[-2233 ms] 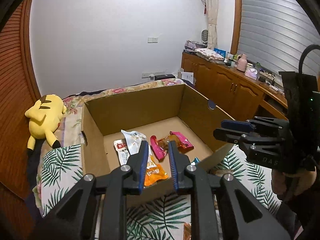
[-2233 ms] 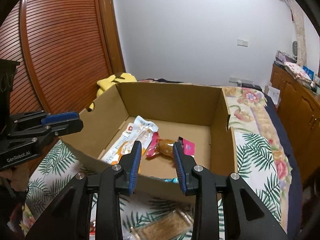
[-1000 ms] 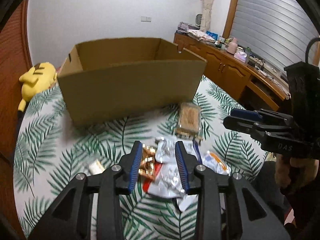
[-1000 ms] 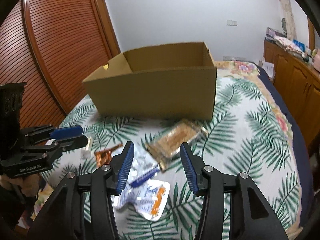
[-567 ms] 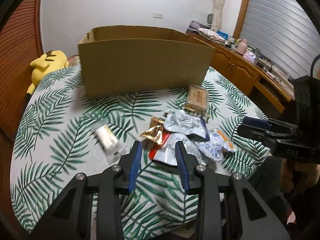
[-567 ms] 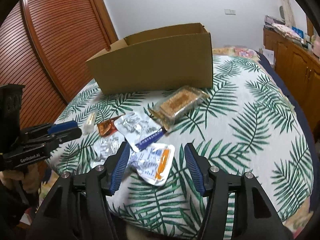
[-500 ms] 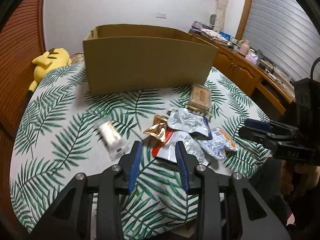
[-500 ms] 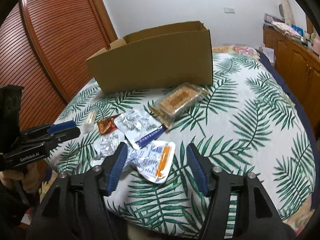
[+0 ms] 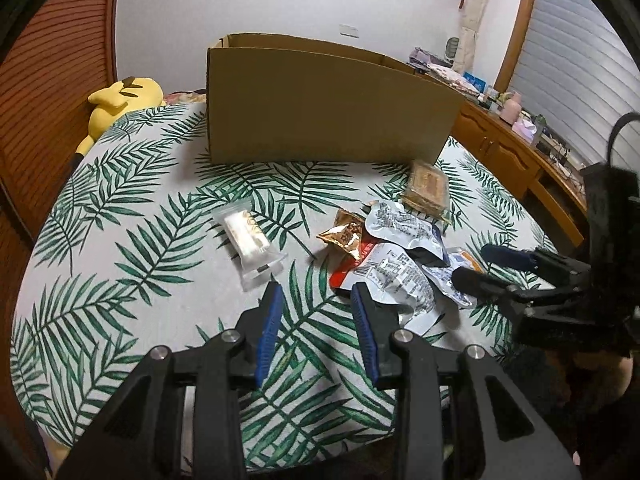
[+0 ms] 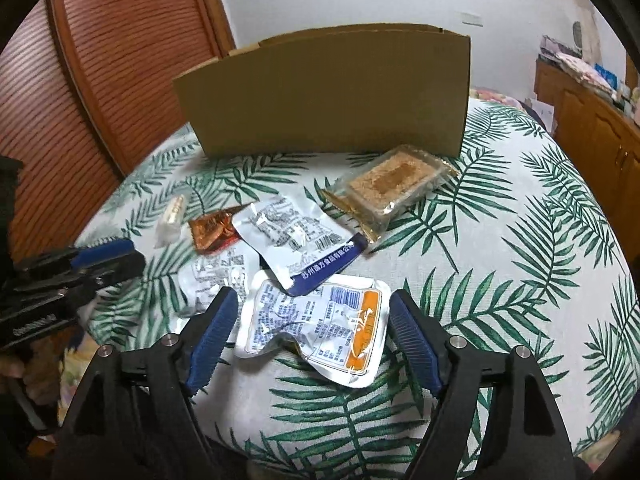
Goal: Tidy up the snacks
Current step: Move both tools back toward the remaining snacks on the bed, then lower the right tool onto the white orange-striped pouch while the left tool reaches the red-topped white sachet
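Premises are presenting as a home bedroom: a yellow plush toy is lying by wooden louvred doors, wooden cabinets are lining the curtained window wall.

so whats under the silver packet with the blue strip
The silver packet with the blue strip overlaps the orange-striped packet and another silver packet. Anything else under it is hidden.

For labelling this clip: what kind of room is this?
Most likely a bedroom: a leaf-print bedspread carries the snacks, a yellow plush toy lies at its edge, and a wooden dresser lines the wall.
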Demonstrator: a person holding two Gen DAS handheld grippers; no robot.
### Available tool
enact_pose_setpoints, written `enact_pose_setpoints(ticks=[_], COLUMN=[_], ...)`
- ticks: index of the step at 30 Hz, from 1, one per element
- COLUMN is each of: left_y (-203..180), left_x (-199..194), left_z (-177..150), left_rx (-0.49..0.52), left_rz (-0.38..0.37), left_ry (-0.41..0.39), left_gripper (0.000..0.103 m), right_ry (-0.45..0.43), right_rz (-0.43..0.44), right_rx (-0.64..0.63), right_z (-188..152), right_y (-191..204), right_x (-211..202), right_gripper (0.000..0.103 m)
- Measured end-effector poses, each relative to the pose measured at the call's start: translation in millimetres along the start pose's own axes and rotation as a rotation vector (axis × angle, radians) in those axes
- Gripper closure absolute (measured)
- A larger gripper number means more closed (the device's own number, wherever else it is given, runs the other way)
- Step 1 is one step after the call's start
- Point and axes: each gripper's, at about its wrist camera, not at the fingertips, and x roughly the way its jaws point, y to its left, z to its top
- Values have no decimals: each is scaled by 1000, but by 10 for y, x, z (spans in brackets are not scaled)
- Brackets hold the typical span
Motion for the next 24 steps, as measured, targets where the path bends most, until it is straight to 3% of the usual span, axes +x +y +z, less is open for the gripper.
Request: enact_pose_setpoints(ticks=[9,13,15,18,20,24], left_y=[-54,-80,-97,-134,-180,-307], left_x=[18,30,37,56,84,156], left_z=[20,24,24,21,33,64], left_rx=[-37,-56,-56,-52,-52,-41], left_rz=[-6,-9,-8,-12,-19,-37], left_ry=[-8,-12,-12,-9,-6,3], left_gripper=[66,66,66,66,66,65], right_ry=[13,-1,-4,-6,-6,-1], right_rz=[-51,-114,-96,-95,-105,-87], right_rx=[-40,-131,-116,-112,-115,-91], right_z=[-56,-111,-131,-144,-153,-163], right_y=[-4,120,87,29,-5,-120], right_x=[107,155,142,102,69,17], right_gripper=[21,19,18,27,40,42])
